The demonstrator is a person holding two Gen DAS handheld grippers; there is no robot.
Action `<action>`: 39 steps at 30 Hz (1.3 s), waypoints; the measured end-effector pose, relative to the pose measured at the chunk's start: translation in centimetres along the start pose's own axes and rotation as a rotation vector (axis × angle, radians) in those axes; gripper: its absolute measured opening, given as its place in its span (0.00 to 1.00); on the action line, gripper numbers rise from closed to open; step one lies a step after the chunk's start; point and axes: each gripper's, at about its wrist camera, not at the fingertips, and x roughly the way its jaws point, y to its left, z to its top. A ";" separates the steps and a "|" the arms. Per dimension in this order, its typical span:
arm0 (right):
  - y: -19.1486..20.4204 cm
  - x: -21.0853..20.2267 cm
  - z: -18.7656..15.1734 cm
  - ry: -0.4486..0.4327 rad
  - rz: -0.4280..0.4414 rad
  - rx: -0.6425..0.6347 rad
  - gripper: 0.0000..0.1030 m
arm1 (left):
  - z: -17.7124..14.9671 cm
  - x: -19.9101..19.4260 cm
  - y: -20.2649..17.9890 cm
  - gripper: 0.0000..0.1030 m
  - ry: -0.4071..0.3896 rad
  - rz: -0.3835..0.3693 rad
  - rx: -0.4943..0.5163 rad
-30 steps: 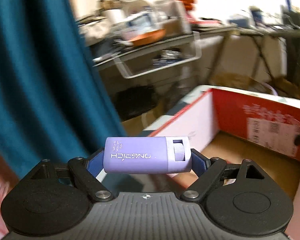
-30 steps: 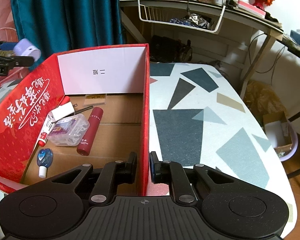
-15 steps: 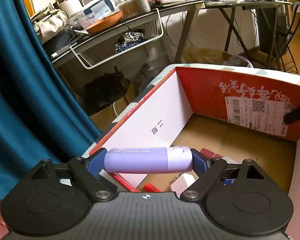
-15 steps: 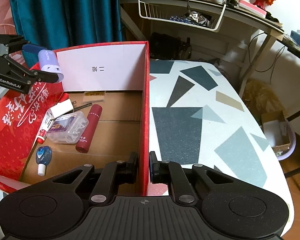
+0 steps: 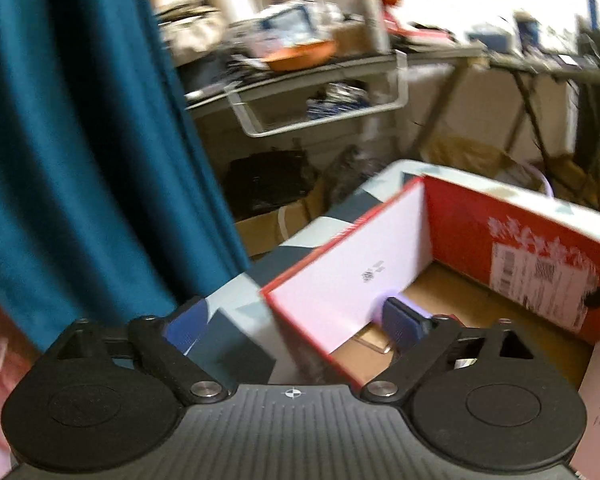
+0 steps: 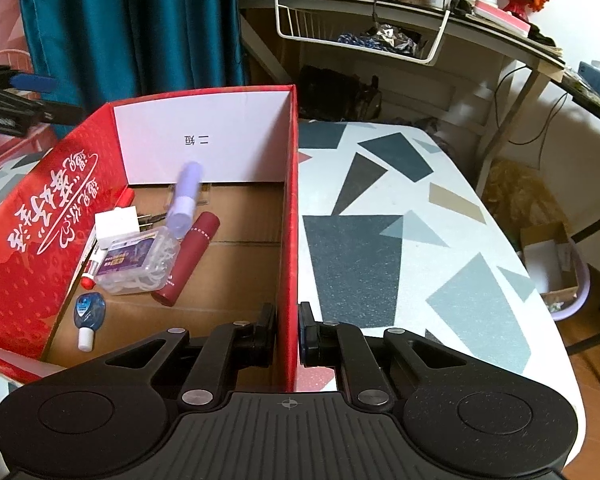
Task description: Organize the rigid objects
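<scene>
The red cardboard box stands on the patterned table. My right gripper is shut on the box's right wall near its front corner. The lavender tube is blurred inside the box, over a dark red tube and a clear plastic case. My left gripper is open and empty, above the box's far left corner; it shows at the left edge of the right wrist view. A lavender blur shows behind its right fingertip.
The box also holds a white plug, a red-capped pen and a small blue correction tape. A teal curtain hangs behind. A cluttered shelf with a wire basket stands beyond the table.
My left gripper has opened and let go of the lavender tube, which has dropped into the box. The left gripper has pulled back to the left. My right gripper has kept its hold.
</scene>
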 end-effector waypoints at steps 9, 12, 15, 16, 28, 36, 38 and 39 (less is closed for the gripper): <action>-0.1 -0.2 0.1 -0.002 -0.001 0.000 0.10 | -2.7 -4.8 2.6 1.00 0.034 0.169 -0.256; -0.1 -0.5 0.2 -0.007 -0.003 0.005 0.10 | -3.2 -6.7 3.0 1.00 0.044 0.230 -0.312; 0.0 -1.1 0.4 -0.018 -0.008 0.000 0.09 | -3.6 -8.4 3.2 1.00 0.060 0.288 -0.361; 0.0 -1.3 0.5 -0.025 -0.009 0.000 0.09 | -3.7 -8.9 3.2 1.00 0.063 0.305 -0.372; 0.9 -6.4 2.9 -0.097 0.021 -0.009 0.32 | -3.3 -16.6 1.1 1.00 0.038 0.456 -0.416; 2.9 -12.2 5.1 -0.216 0.119 -0.038 0.94 | -2.9 -22.1 -0.1 1.00 0.064 0.511 -0.503; 3.5 -14.1 5.3 -0.259 0.166 -0.056 1.00 | -2.9 -23.7 -0.5 1.00 0.065 0.529 -0.523; 3.9 -15.0 5.5 -0.274 0.173 -0.062 1.00 | -2.9 -24.6 -0.6 1.00 0.062 0.536 -0.534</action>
